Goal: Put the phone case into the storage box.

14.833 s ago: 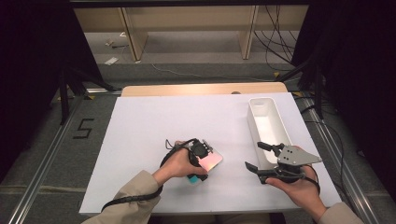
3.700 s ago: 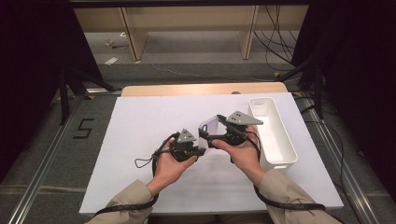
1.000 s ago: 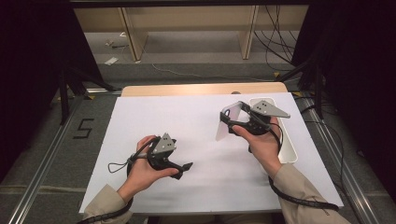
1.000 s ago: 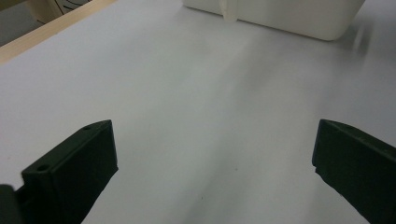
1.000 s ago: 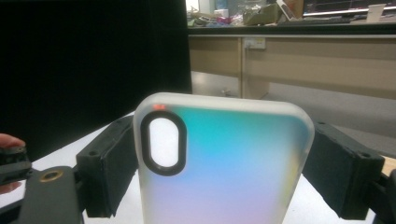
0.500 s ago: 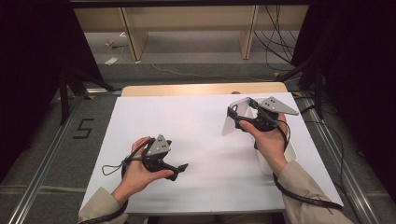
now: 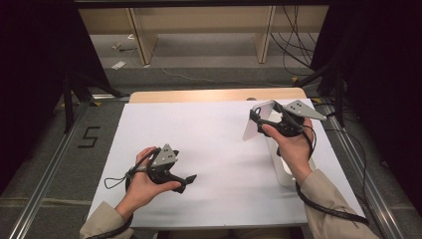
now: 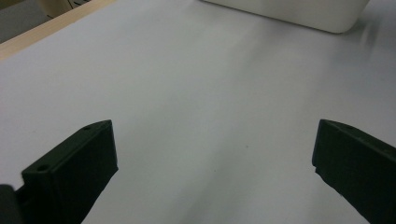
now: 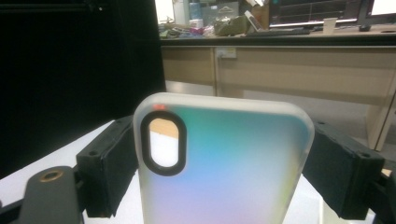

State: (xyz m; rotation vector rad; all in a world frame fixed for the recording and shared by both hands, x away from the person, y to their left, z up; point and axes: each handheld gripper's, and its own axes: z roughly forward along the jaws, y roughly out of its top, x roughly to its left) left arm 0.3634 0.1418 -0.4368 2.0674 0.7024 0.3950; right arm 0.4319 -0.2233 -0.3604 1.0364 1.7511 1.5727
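A frosted phone case [image 9: 224, 163] with a teal-to-pink sheen and an oval camera cutout stands upright between both black jaws of my right gripper [image 9: 219, 177], which is shut on its two long sides. In the high view the same phone case [image 7: 258, 122] hangs in the air at the right, held by the right gripper [image 7: 266, 122] above the near end of a white bin [image 7: 283, 172]. My left gripper [image 7: 186, 180] rests low over the white table top [image 7: 209, 144] at the front left. Its jaws stand wide apart with nothing between the left gripper [image 8: 212, 158] pads.
The long white bin [image 8: 299, 11] lies along the table's right side. A wooden strip [image 7: 214, 94] edges the far side of the table. Dark frame rails and cables run around the table on the floor.
My right gripper has carried the phone case a little farther right and up, toward the bin. The left hand has stayed near the front left.
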